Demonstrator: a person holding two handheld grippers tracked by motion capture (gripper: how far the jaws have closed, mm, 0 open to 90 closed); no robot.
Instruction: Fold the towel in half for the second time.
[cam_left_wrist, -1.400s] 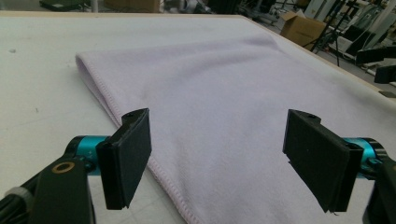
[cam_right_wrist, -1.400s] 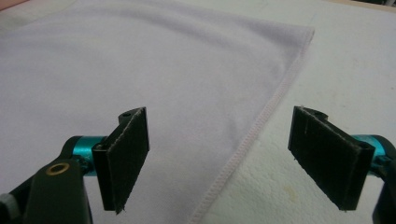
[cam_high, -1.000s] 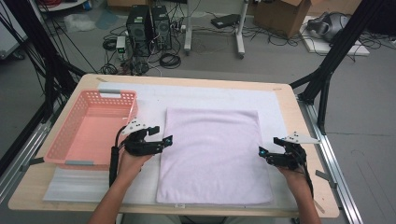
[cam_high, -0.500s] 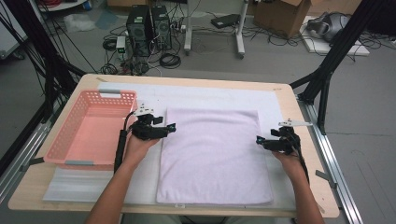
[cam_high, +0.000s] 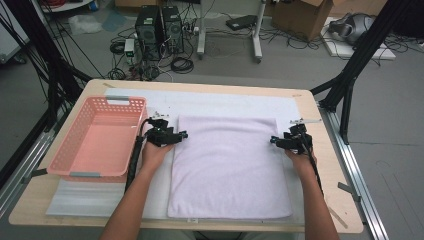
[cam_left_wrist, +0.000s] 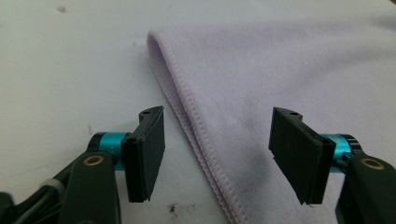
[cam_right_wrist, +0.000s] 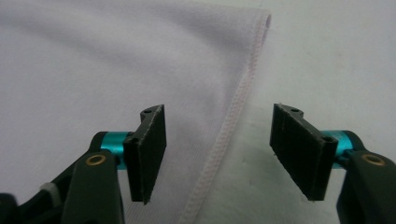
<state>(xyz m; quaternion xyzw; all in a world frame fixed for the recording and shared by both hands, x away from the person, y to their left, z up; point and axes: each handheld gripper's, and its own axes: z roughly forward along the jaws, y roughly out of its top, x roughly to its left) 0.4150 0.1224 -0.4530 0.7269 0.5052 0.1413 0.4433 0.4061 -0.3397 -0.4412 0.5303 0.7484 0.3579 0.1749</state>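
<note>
Towel (cam_high: 227, 165) edges between spread, just-closing jaws of left gripper (cam_high: 184, 135) and right gripper (cam_high: 272, 140), unpinched

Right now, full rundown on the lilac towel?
The pale lilac terry-cloth towel lies flat on the white foam mat, folded double, with a stitched hem along each side edge. Its far corners are rounded folds. It looks soft, smooth and unwrinkled. The left gripper straddles its left hem, and the right gripper its right hem, near the far corners. Both have just been closing, with pads not yet pressing the cloth. The pink basket sits apart, left.
</note>
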